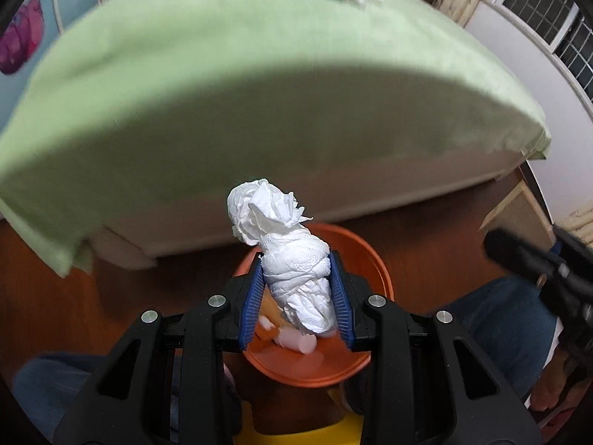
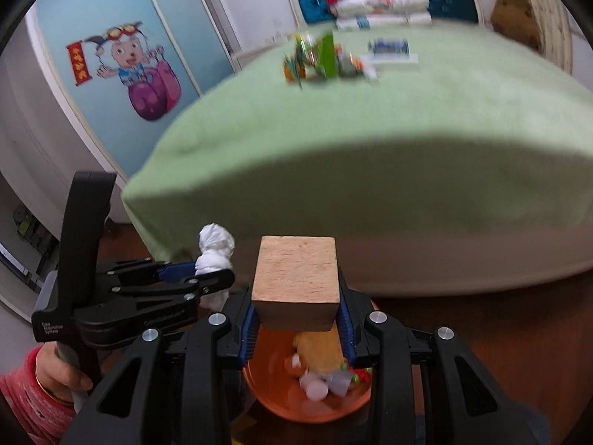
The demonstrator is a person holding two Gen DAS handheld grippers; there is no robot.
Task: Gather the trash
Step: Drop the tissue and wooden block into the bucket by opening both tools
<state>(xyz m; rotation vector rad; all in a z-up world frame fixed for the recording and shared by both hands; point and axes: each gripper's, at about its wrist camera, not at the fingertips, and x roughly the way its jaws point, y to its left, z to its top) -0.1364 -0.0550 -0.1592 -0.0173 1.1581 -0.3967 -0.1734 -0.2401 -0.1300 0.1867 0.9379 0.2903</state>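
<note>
Bedroom with a green-covered bed (image 2: 370, 155) and wood floor; I judge the job maybe halfway, since a cluster of wrappers (image 2: 322, 61) sits far up the bedcover, well apart from me (blurred, can't tell exactly what). My left gripper (image 1: 296, 285) is clamped on a twisted white tissue wad (image 1: 292, 256) and my right gripper (image 2: 296, 319) is clamped on a wooden block (image 2: 296, 282), both held above the orange bin (image 1: 378, 270) on the floor, not yet dropped. Inside the bin I see a pale pink cylinder (image 1: 298, 341), something yellowish (image 2: 322, 348) and small scraps.
</note>
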